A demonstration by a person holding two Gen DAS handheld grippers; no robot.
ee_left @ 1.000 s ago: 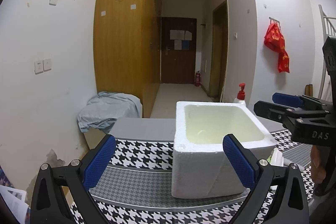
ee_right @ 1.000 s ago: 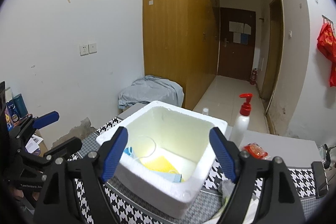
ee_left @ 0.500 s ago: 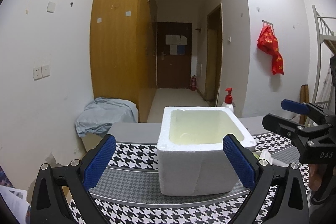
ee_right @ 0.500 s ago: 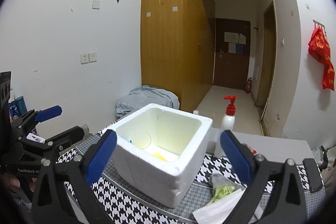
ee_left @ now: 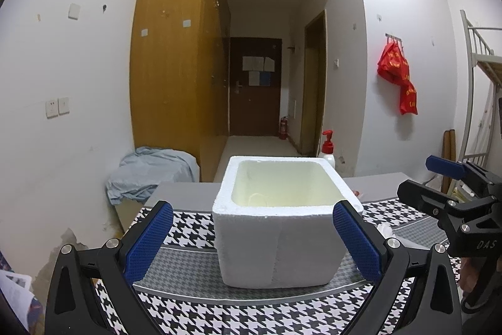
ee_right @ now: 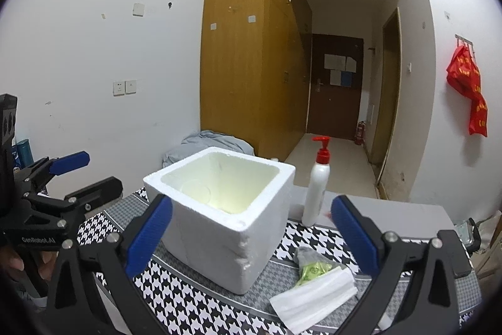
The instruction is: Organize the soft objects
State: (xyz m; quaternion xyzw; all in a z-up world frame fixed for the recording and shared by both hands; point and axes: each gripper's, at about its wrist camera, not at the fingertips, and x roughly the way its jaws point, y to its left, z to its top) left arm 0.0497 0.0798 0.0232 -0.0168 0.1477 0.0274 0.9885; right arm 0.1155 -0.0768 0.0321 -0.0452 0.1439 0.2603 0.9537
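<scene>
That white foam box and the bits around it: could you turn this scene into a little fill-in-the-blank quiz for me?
1. The pump bottle has a ____ cap.
2. The foam box stands on a black-and-white ____ cloth.
3. The folded white tissues lie ____ the box.
4. The right gripper holds ____.

Missing words: red; houndstooth; outside; nothing

Your open white foam box [ee_right: 226,228] stands upright; right of it lie a flat white folded pack [ee_right: 313,297] and a crumpled grey-green packet [ee_right: 313,264].

Open right tool [ee_right: 251,236] faces foam box [ee_right: 219,209]
</scene>
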